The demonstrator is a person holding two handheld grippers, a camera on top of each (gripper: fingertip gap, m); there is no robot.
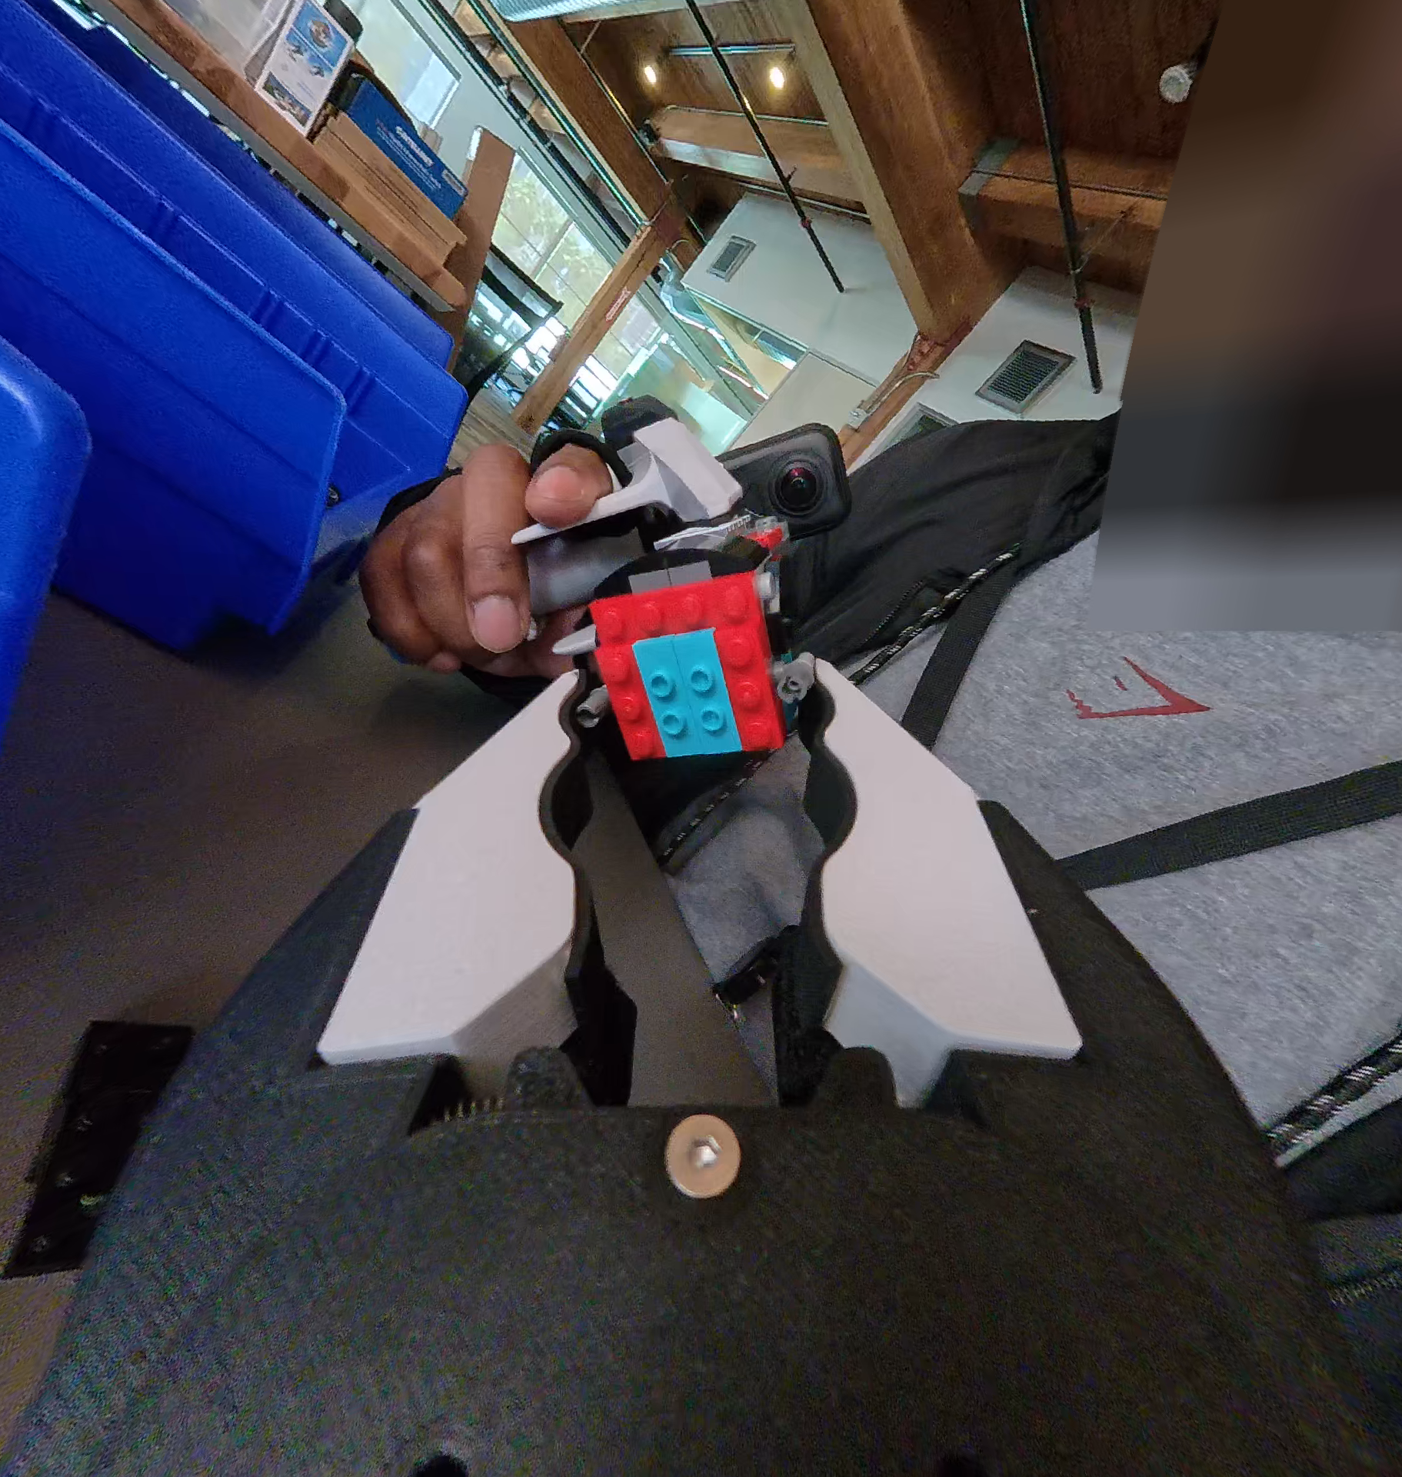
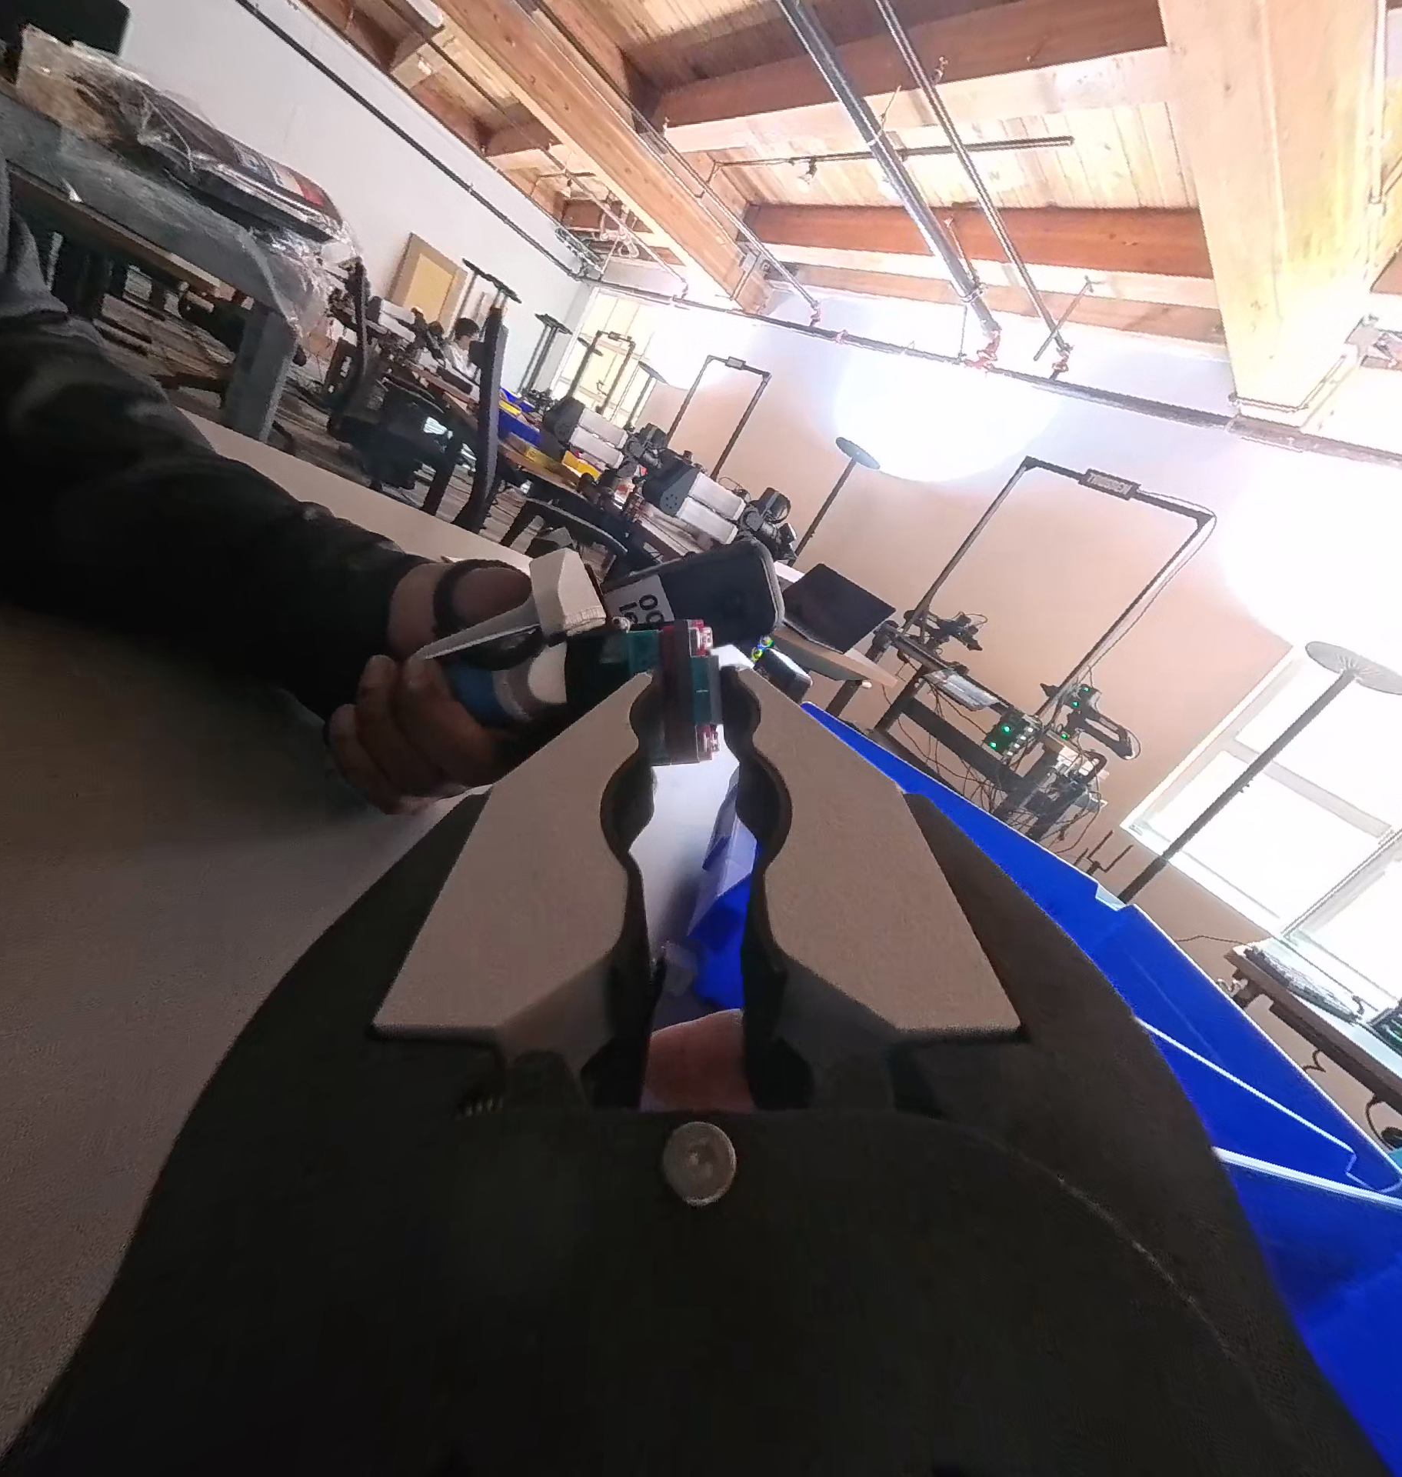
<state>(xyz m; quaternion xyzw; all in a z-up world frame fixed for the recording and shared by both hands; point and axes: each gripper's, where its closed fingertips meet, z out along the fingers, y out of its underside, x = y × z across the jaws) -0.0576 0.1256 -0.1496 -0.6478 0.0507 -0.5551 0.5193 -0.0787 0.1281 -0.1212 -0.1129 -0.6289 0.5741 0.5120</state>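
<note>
Blue plastic bins (image 1: 162, 360) stand along the table's far left edge in the left wrist view. A grey felt mat (image 1: 1161, 799) crossed by black straps covers the table's right side.

The left gripper (image 1: 693, 687) has its jaws part-open, spanning the flat face of a red and turquoise brick assembly (image 1: 681, 663). Contact appears to be only through the small grey pegs (image 1: 797, 681) on its sides, though the view is too tight to confirm this.

The right gripper (image 2: 688, 687), jaws nearly closed, pinches the same assembly edge-on. The assembly is therefore held off the table between both tools, over the mat's near edge.

Risks, as judged:
- Opposed pulling or twisting could split the stacked plates.
- Peg contact gives little purchase, so the piece may pivot or drop.
- A peg could snap out under side load.
</note>
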